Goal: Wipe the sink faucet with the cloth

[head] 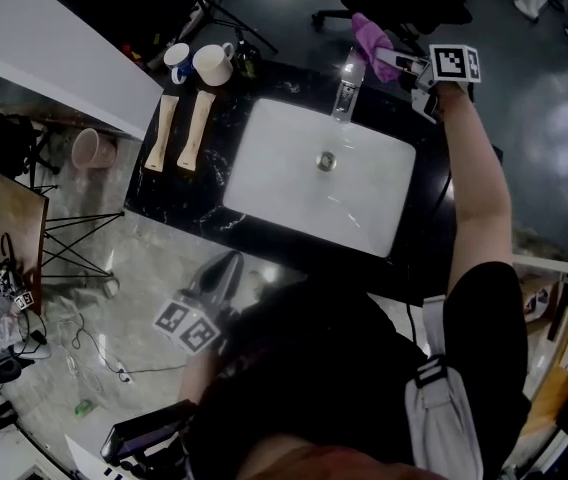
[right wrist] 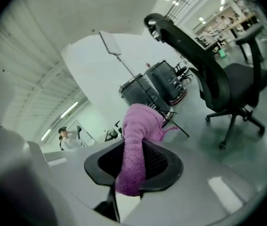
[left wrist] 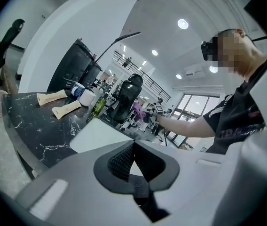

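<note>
Head view first: white rectangular sink set into a black marbled counter, with the shiny faucet at the far edge. The right gripper is out past the faucet, and the cloth is bunched up in it, right next to the faucet's top. Can't say if they actually touch. The left gripper hangs back at the near side of the counter, well away from all that. Two mugs and two beige pieces sit off to the left.

Left gripper view: its tongs are squeezed fully together with nothing in them.

Right gripper view: the tongs are clamped on the cloth. It's a fuzzy purple-pink terry thing, folded into a thick wad that bulges above the jaws, with a tail hanging below. A black office chair stands behind on the floor.
</note>
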Tool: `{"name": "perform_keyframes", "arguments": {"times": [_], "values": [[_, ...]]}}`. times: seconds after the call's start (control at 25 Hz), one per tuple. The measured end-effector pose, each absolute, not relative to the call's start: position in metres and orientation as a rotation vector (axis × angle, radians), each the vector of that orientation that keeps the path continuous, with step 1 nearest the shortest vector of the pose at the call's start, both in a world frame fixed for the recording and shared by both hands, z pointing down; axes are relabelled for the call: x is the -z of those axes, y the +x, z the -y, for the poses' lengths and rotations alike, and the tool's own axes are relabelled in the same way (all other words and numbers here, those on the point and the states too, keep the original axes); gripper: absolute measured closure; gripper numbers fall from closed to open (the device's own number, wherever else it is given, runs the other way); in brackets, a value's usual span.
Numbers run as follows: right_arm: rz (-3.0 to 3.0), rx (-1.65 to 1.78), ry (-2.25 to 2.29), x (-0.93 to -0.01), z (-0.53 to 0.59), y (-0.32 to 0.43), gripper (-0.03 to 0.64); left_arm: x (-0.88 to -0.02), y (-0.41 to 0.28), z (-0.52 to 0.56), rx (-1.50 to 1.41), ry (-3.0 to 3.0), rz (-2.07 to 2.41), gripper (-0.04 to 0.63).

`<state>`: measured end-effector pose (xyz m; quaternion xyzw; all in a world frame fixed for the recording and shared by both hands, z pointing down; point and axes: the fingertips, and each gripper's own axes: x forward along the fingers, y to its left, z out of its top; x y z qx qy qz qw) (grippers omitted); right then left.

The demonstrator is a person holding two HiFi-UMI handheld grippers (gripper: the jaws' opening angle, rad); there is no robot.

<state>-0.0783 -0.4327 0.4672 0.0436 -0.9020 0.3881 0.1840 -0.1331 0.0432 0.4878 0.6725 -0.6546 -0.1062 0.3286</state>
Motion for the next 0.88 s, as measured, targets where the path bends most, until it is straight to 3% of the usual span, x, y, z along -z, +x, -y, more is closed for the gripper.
{"name": "perform_keyframes", "arguments": {"times": [0.2,0.52,0.88], "values": [[2.389,-0.642,-0.133,-0.461,0.446,-0.097,0.512,-0.487,-0.128,-0.042,0.268,1.753,1.725,0.595],[2.066,-0.435,-0.351,-0.495,0.446,-0.097,0.512,-0.497,-0.126,-0.043,0.266,1.666,1.758,0.595],[1.931,-0.216,-0.414,-0.591,0.445,-0.096,0.517,-0.512,-0.127,-0.044,0.261,1.563,1.761,0.595]]}}
